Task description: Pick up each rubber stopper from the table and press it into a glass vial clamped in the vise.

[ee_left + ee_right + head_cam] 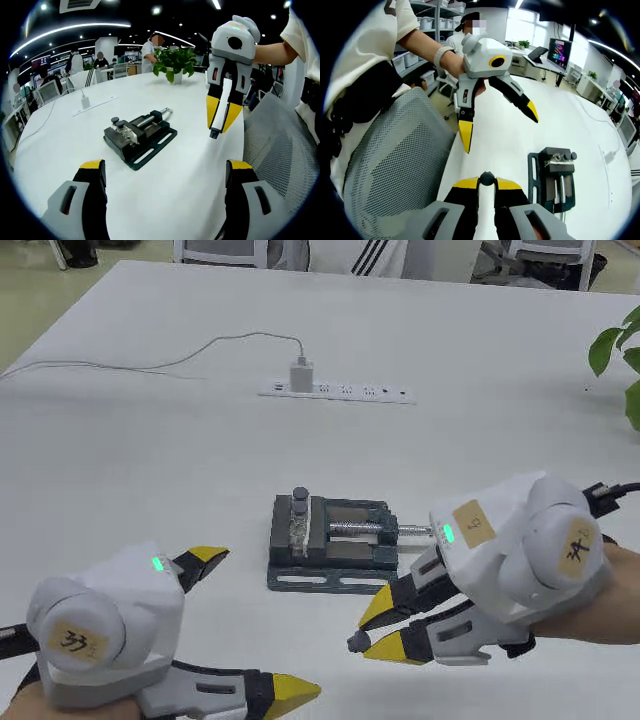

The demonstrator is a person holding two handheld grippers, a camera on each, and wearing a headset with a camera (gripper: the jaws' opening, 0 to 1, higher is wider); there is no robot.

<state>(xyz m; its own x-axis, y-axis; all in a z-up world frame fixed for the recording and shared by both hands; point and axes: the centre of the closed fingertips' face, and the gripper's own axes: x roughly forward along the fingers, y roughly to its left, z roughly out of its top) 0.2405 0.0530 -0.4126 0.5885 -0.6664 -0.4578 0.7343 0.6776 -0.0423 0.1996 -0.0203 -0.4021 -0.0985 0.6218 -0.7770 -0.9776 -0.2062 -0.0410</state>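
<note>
A: L gripper, what did you see?

B: L gripper [255, 625] sat nearest, bottom-left in head view. Jaws were wide apart w/ nothing betw. them, over bare table [150, 450].

A: And the R?

B: R gripper [367, 638] was a bit further in, on the right side. Jaws were closed tight on a stopper [354, 643], a small dark grey one pinched right at the yellow tips and poking out past them. The right gripper view showed it as a round knob dead centre betw. the two jaws.

A: Stopper vs. vise?

B: Apart, no contact. In head view the stopper was just near-right of the vise [330, 545]. In the left gripper view the R gripper pointed down w/ the stopper at its low end, off to one side of the vise.

A: Vial?

B: A glass vial [299, 532] stood upright in the vise, at its left end, w/ a dark cap on top. Couldn't tell if there was one vial or two.

A: Further back?

B: A white power strip [337, 391] w/ a charger [302, 373] plugged in. Plant [625, 350] leaves were at the far right edge.
</note>
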